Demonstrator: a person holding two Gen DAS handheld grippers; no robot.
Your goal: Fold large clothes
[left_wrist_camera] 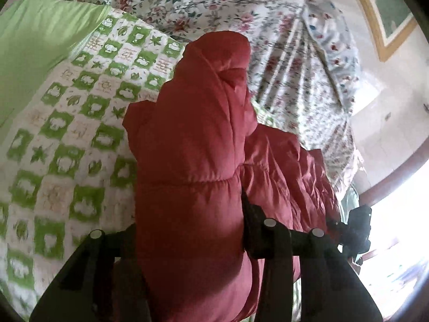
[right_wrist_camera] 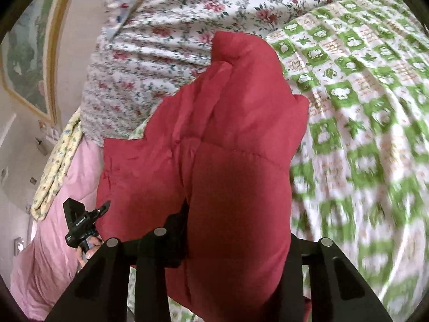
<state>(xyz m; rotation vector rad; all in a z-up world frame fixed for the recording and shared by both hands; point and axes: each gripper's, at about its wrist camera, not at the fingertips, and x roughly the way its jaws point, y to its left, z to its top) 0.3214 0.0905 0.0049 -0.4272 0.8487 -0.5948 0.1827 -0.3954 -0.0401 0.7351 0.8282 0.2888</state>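
Note:
A red puffer jacket (left_wrist_camera: 193, 139) hangs bunched over the bed. My left gripper (left_wrist_camera: 193, 228) is shut on a thick fold of it; the fabric fills the space between the jaws and hides the fingertips. In the right wrist view the same jacket (right_wrist_camera: 228, 139) bulges out between the jaws of my right gripper (right_wrist_camera: 236, 230), which is shut on another fold. The other hand-held gripper shows in each view, at the far right of the left wrist view (left_wrist_camera: 356, 228) and at the lower left of the right wrist view (right_wrist_camera: 80, 220).
A green-and-white patterned quilt (left_wrist_camera: 67, 134) covers the bed under the jacket. A floral sheet (left_wrist_camera: 214, 8) lies bunched at the far side, a plain green pillow (left_wrist_camera: 34, 53) at the left. A pink blanket (right_wrist_camera: 48, 241) hangs off the bed edge. A framed picture (right_wrist_camera: 29, 53) hangs on the wall.

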